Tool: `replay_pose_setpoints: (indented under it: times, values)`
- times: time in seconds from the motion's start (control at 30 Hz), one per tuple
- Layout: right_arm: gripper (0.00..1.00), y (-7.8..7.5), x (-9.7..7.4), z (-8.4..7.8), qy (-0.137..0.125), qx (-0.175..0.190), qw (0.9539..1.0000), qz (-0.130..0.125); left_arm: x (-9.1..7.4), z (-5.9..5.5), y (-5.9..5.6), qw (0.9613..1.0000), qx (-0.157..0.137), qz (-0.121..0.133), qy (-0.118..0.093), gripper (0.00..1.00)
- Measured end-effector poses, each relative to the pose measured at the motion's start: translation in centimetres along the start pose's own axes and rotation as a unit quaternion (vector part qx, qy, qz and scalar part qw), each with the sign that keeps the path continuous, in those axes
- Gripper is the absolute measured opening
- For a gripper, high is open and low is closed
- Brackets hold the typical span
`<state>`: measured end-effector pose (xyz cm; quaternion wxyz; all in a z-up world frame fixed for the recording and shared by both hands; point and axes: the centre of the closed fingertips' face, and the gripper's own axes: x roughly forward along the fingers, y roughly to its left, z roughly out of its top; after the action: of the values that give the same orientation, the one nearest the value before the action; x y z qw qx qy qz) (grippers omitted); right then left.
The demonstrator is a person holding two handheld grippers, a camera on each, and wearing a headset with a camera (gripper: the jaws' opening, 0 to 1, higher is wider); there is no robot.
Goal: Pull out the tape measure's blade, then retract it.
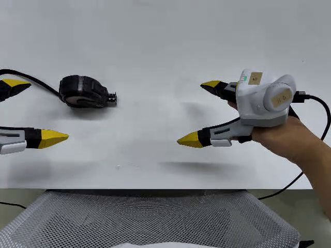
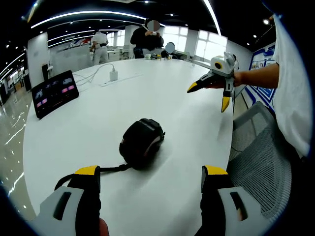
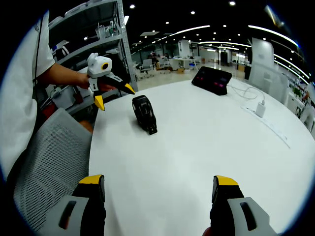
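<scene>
A black tape measure lies on the white table, its blade tip pointing right and the blade fully inside the case. My left gripper stands open at the table's left edge, just short of the tape measure, nothing between its yellow tips. My right gripper is open too, held by a hand well to the right of the tape measure and aimed at it. A black cord runs from the case's left side toward the left gripper.
A grey mesh chair sits below the table's near edge. Farther across the table lie a dark tablet and a white charger with its cable. People stand at the far end of the room.
</scene>
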<state>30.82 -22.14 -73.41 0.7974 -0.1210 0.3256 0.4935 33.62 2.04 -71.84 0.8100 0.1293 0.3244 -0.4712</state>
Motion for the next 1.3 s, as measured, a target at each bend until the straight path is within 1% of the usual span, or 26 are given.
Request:
replay_pose_setpoints:
  times: [0.27, 0.47, 0.6, 0.87, 0.93, 1.0, 1.1, 1.13, 1.3]
  values:
    - [0.88, 0.0, 1.1, 0.4, 0.001, -0.007, 0.9999, 0.01, 0.9, 0.2, 0.1, 0.9998, 0.011, -0.015, 0.008, 0.81]
    - [0.88, 0.0, 2.1, 0.8, 0.0, -0.009, 0.9998, 0.02, 1.8, 0.2, 0.4, 0.9989, 0.03, -0.028, 0.02, 0.8]
    - [0.88, 0.1, 2.6, 1.1, -0.002, -0.012, 0.9996, 0.025, 2.2, 0.4, 0.6, 0.9985, 0.036, -0.035, 0.022, 0.8]
    - [0.88, 0.1, 3.9, 1.4, 0.005, -0.026, 0.9991, 0.034, 3.3, 0.4, 0.8, 0.9961, 0.064, -0.049, 0.037, 0.78]
    - [0.88, 0.2, 4.1, 1.7, 0.004, -0.027, 0.9989, 0.038, 3.6, 0.2, 0.9, 0.995, 0.072, -0.051, 0.045, 0.77]
    - [0.88, 0.1, 4.5, 1.8, 0.005, -0.031, 0.9987, 0.041, 3.9, 0.1, 1.0, 0.9943, 0.08, -0.053, 0.048, 0.75]
    - [0.88, 0.1, 4.8, 2.1, 0.005, -0.034, 0.9985, 0.044, 4.3, -0.1, 1.4, 0.9933, 0.089, -0.05, 0.054, 0.74]
    - [0.88, 0.1, 4.9, 2.2, 0.005, -0.035, 0.9983, 0.045, 4.4, -0.2, 1.6, 0.9929, 0.09, -0.053, 0.057, 0.73]
    - [0.87, 0.0, 5.4, 2.5, 0.006, -0.041, 0.9979, 0.05, 4.8, -0.6, 2.1, 0.9904, 0.103, -0.057, 0.072, 0.64]
